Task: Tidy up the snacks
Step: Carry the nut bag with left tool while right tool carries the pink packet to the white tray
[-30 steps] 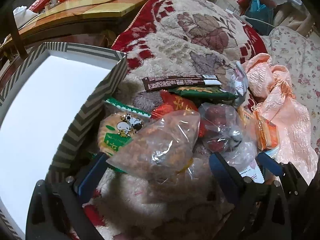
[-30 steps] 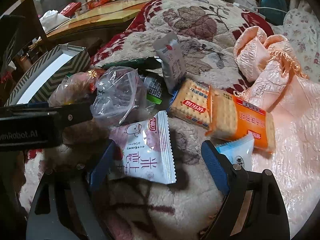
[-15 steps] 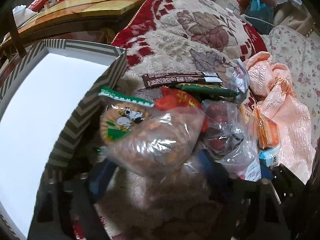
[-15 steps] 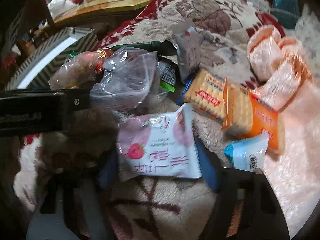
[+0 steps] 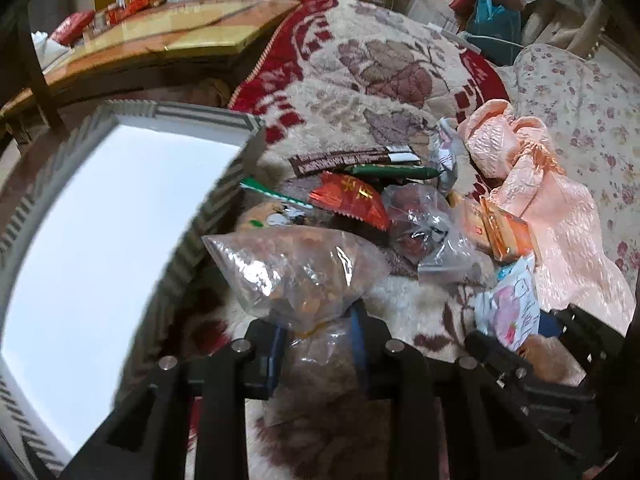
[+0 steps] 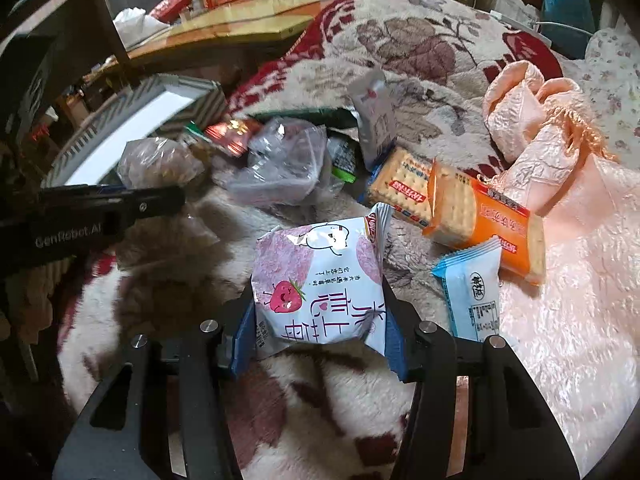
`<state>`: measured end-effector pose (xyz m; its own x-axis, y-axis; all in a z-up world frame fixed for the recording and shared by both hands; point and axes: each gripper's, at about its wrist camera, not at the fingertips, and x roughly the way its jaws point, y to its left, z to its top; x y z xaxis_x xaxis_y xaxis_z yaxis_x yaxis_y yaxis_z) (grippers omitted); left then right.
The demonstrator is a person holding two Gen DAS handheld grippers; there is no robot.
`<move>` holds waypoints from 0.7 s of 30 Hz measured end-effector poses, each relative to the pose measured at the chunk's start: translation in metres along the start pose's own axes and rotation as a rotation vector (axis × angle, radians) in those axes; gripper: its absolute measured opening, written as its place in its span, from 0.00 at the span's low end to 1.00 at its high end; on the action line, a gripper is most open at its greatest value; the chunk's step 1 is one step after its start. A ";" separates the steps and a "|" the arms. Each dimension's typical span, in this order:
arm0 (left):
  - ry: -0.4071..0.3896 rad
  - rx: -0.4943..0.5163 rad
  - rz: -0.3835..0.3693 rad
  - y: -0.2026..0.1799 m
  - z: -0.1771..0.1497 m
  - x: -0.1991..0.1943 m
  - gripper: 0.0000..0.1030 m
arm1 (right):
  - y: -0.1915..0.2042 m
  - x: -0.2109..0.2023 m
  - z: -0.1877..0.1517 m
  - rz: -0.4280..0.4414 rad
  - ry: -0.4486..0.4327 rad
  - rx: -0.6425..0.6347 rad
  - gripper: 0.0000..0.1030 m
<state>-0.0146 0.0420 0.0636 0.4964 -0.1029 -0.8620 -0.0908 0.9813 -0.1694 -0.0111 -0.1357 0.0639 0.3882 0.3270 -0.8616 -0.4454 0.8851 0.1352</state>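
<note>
Both grippers clamped on snack packets above the blanket.

The left gripper [image 5: 318,334] pinches the neck of a clear bag of brown snacks [image 5: 296,268], just right of the striped box [image 5: 208,216]. The right gripper [image 6: 318,340] squeezes a pink strawberry rice-cracker packet [image 6: 320,280]; a blue packet [image 6: 472,292] and orange cracker pack [image 6: 484,220] lie to its right.

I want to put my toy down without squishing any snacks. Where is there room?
The white floor of the striped box looks bare. The fuzzy blanket just below the strawberry snack pack is free too. It is crowded from the red wrapper across to the orange cracker pack, where packets overlap.
</note>
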 end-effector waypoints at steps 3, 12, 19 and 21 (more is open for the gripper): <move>-0.024 0.008 0.014 0.003 -0.002 -0.016 0.30 | 0.006 -0.010 0.002 0.018 -0.019 0.003 0.51; -0.113 0.022 0.100 0.019 -0.002 -0.049 0.30 | 0.038 -0.023 0.016 0.054 -0.051 -0.049 0.51; -0.152 -0.032 0.145 0.050 0.001 -0.065 0.30 | 0.070 -0.025 0.034 0.079 -0.064 -0.115 0.51; -0.160 -0.049 0.159 0.059 0.003 -0.069 0.30 | 0.081 -0.024 0.040 0.090 -0.068 -0.137 0.51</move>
<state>-0.0521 0.1075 0.1144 0.6029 0.0835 -0.7935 -0.2185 0.9738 -0.0635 -0.0245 -0.0590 0.1154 0.3936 0.4286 -0.8133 -0.5848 0.7993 0.1382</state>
